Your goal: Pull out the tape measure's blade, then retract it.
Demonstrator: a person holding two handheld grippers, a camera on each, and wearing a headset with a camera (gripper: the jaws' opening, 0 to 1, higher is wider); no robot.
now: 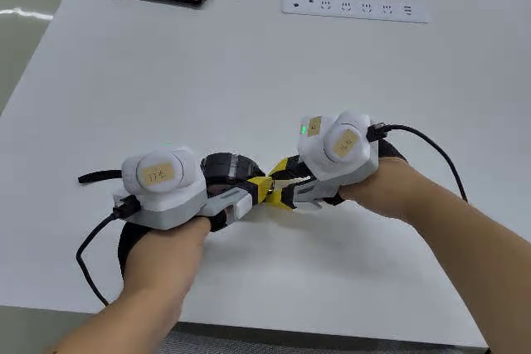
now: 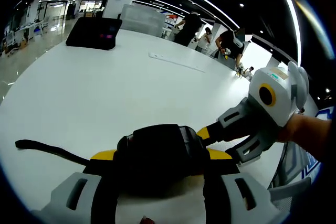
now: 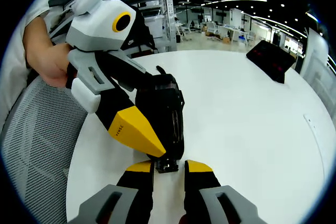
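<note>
While the strap point(image 2: 47, 149) trails loose on the table point(image 1: 249, 64) at far left, I hold the left gripper point(image 2: 161, 157) closed across the tape measure point(image 1: 226, 167), one jaw on each side. This anchors the case low over the table between the two grippers. To its right, the right gripper point(image 3: 169, 170) faces the case mouth, jaws at a narrow gap around the blade hook point(image 3: 168, 165). I cannot tell whether they pinch it. I judge the blade not yet drawn.
</note>
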